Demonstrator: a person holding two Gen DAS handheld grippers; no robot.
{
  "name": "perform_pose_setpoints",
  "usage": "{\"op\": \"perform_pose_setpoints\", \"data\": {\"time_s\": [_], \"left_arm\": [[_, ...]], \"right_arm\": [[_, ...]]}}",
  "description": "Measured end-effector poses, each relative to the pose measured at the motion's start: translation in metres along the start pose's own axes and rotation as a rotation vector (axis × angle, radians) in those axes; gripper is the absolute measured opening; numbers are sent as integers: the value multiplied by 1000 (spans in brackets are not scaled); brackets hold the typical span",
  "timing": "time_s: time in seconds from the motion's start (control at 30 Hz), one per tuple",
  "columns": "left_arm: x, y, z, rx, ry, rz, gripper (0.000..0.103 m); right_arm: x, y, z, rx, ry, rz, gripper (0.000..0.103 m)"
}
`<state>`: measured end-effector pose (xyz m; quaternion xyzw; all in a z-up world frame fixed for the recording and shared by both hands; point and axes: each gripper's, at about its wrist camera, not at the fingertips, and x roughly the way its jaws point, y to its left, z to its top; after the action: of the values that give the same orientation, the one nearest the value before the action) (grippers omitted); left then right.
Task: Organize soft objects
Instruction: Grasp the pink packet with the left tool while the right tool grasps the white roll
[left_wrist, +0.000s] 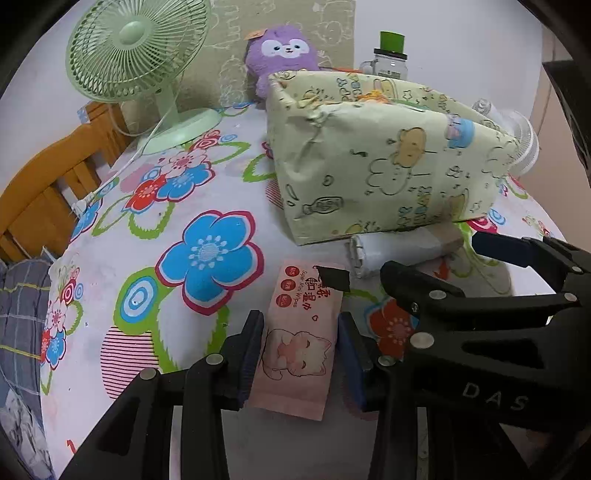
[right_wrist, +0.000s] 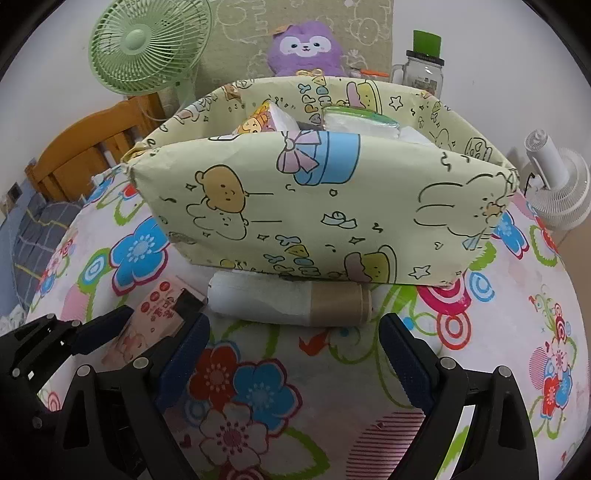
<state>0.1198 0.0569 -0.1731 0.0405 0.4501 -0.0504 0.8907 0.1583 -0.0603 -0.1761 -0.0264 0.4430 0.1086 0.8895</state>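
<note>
Holding a pink wipes pack (left_wrist: 299, 343), the left gripper (left_wrist: 300, 350) has its jaws clenched on the pack's two long sides. The pack has a sleepy cat drawn on it and lies low over the flowered cloth (left_wrist: 207, 254) that covers the table. A small black tab (left_wrist: 334, 277) sits at the far end of the pack. The right gripper (right_wrist: 293, 356) is just to the right of the left one, and its jaws are released, standing wide apart with only the cloth between them. Just past those jaws lies a white roll (right_wrist: 288, 301) with a tan end, on its side, touching the near wall of the yellow box (right_wrist: 332, 210). The box is wrapped in paper with bears, cakes and a blue gift drawn on it. Inside the box are more soft packs: one white with a green edge (right_wrist: 360, 123) and one with yellow drawings (right_wrist: 266, 120). Far behind the box sits a purple plush (right_wrist: 304, 50) against a board with white doodles (right_wrist: 251, 22). To the far left stands a green fan (left_wrist: 138, 55), and its cord (left_wrist: 122, 166) runs down over the cloth. A glass jar (right_wrist: 424, 70) with a green cap is at the far right, and a white fan (right_wrist: 557, 188) stands on the right side. A wooden chair (left_wrist: 44, 192) is off the left edge of the table.
</note>
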Motion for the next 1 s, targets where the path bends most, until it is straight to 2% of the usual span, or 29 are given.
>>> {"op": "perform_pose_setpoints", "data": {"time_s": [0.33,0.4,0.7,0.87,1.0], "left_arm": [[7,8,7,-16,-5,-31,42],[8,9,8,-19,-6,-30,42],[9,7,10,-12,-10,-36,42],[10,5,12,-9,-9,-35,42],[10,2,12,-8,-8,-38,42]], "right_arm": [[14,5,6,36,23,-15,95],[17,7,7,44,28,-16,99],[25,15,9,53,14,-47,100],[22,11,8,50,3,-32,94],[17,7,7,47,3,-14,92]]}}
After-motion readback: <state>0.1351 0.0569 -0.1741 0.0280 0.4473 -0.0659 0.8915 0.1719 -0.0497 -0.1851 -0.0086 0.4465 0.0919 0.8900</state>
